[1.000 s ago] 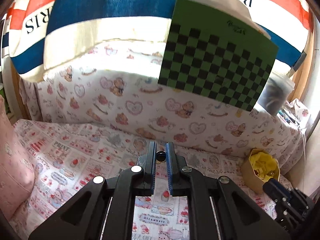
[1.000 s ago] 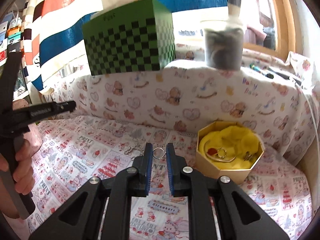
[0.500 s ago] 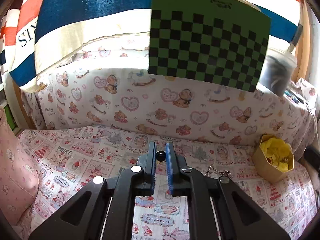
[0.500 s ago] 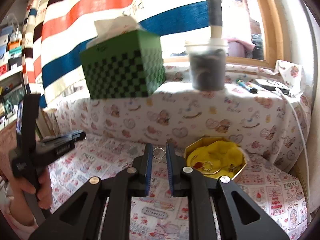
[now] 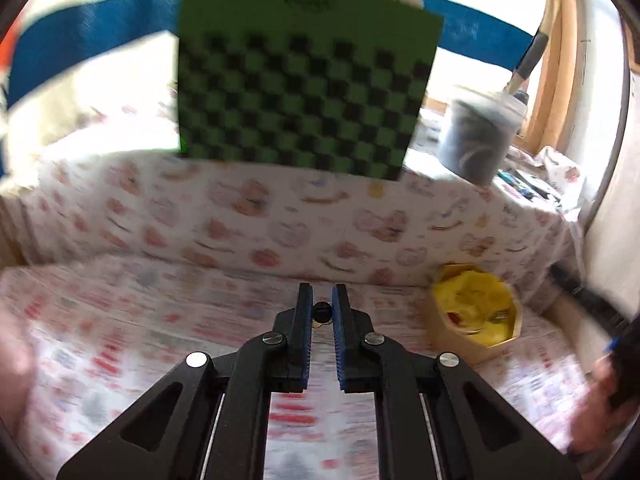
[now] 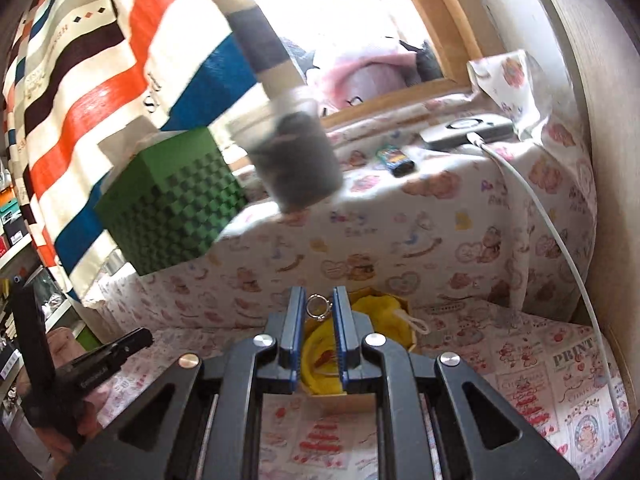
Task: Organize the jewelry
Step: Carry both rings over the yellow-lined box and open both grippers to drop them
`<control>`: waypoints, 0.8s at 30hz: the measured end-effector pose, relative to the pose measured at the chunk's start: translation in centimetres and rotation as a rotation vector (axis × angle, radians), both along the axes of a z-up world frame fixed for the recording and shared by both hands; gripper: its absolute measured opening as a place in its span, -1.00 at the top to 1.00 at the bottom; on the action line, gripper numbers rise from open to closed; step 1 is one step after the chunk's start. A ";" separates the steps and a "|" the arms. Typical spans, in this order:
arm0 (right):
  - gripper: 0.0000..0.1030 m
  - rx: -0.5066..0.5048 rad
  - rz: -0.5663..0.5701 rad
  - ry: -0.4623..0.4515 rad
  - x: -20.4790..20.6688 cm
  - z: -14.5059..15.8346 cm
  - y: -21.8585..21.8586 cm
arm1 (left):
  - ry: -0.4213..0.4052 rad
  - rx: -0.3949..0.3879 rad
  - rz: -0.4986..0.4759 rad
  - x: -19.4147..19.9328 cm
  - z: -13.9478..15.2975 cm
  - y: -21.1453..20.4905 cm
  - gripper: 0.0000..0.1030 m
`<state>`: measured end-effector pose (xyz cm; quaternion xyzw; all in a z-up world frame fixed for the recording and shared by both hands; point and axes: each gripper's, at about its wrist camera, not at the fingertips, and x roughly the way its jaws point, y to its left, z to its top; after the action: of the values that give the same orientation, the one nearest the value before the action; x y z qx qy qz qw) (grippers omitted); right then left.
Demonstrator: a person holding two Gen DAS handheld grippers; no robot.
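Note:
My left gripper (image 5: 321, 304) is shut on a small dark bead piece (image 5: 321, 313) and holds it above the printed cloth. The hexagonal cardboard jewelry box (image 5: 474, 312) with yellow lining stands to its right. My right gripper (image 6: 319, 304) is shut on a silver ring (image 6: 317, 306) and hovers right over the same box (image 6: 394, 312), whose yellow lining shows between and beyond the fingers. The left gripper also shows in the right wrist view (image 6: 132, 340) at the lower left, held by a hand.
A green checkered tissue box (image 5: 304, 88) and a grey plastic cup (image 5: 478, 136) stand on the cloth-covered ledge behind. A white cable (image 6: 552, 232) runs down the right side from a device (image 6: 466, 130) on the ledge. A striped cloth (image 6: 100, 80) hangs at the back.
My right gripper has moved right and forward with the ring until it is over the box. My left gripper has swung right with the bead; the box is now closer in its view.

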<state>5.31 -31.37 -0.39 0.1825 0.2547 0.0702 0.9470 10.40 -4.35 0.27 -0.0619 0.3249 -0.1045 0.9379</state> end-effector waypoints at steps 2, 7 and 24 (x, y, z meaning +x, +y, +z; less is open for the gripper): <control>0.75 0.007 -0.020 0.064 1.3 -1.5 -0.4 | 0.048 -0.015 -0.036 1.3 0.0 -1.6 0.83; 0.75 0.060 0.003 0.061 1.8 -1.9 -1.2 | 0.098 -0.019 -0.118 3.4 -0.1 -6.4 0.83; 0.75 0.263 0.060 0.192 3.4 -3.9 -3.5 | 0.276 0.039 -0.280 6.7 -3.7 -16.1 0.83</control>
<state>8.74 -34.89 -4.33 0.3030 0.3379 0.1134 0.8838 17.06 -20.45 -3.39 -0.0116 0.4578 -0.2180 0.8619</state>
